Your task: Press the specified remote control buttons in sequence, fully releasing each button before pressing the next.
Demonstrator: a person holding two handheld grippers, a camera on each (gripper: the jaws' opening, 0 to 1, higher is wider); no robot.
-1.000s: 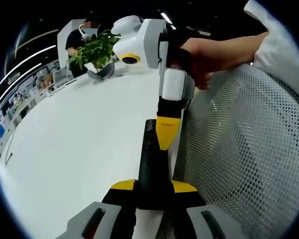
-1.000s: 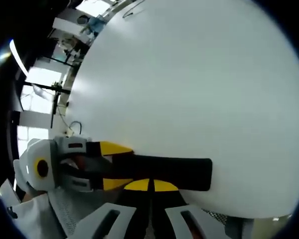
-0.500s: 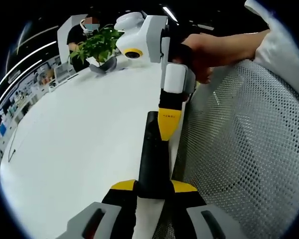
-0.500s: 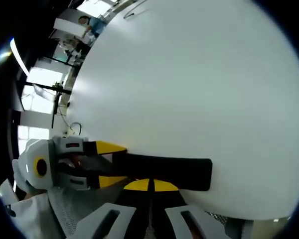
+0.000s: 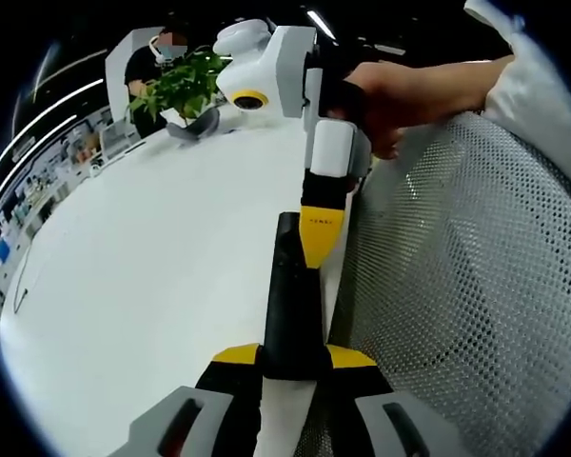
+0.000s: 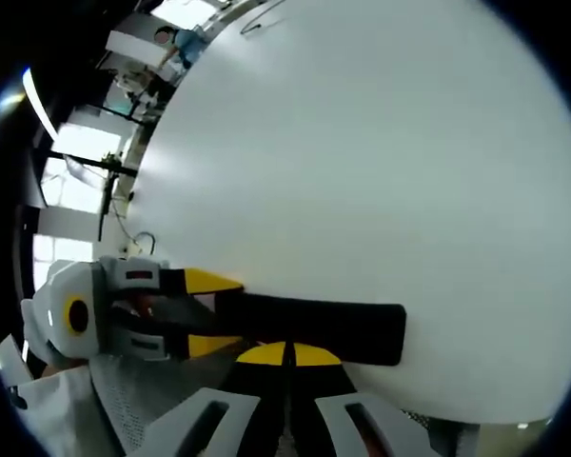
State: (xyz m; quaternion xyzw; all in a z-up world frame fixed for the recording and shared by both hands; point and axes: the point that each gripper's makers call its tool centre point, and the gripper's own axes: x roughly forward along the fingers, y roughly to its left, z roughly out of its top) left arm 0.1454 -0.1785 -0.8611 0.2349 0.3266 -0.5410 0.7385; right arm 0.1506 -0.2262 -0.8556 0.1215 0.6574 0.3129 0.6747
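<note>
A long black remote control (image 5: 292,295) is held over the white table, with my left gripper (image 5: 293,356) shut on its near end. My right gripper (image 5: 318,249) reaches down from above with its jaws shut. Its yellow tip rests on the remote's far end, along the right edge. In the right gripper view the remote (image 6: 343,328) lies crosswise. My left gripper (image 6: 214,312) clamps the remote's left end there, and my right gripper (image 6: 285,354) touches its middle from below. The buttons are too dark to make out.
The white table (image 5: 152,276) spreads to the left, and a grey mesh chair back (image 5: 457,286) stands close on the right. A potted plant (image 5: 181,90) sits at the table's far end, with a person (image 5: 157,62) behind it. A hand (image 5: 400,95) holds the right gripper.
Both views have shifted a little with the hands. The right gripper's tip stays on the remote's far end and the left gripper keeps its hold.
</note>
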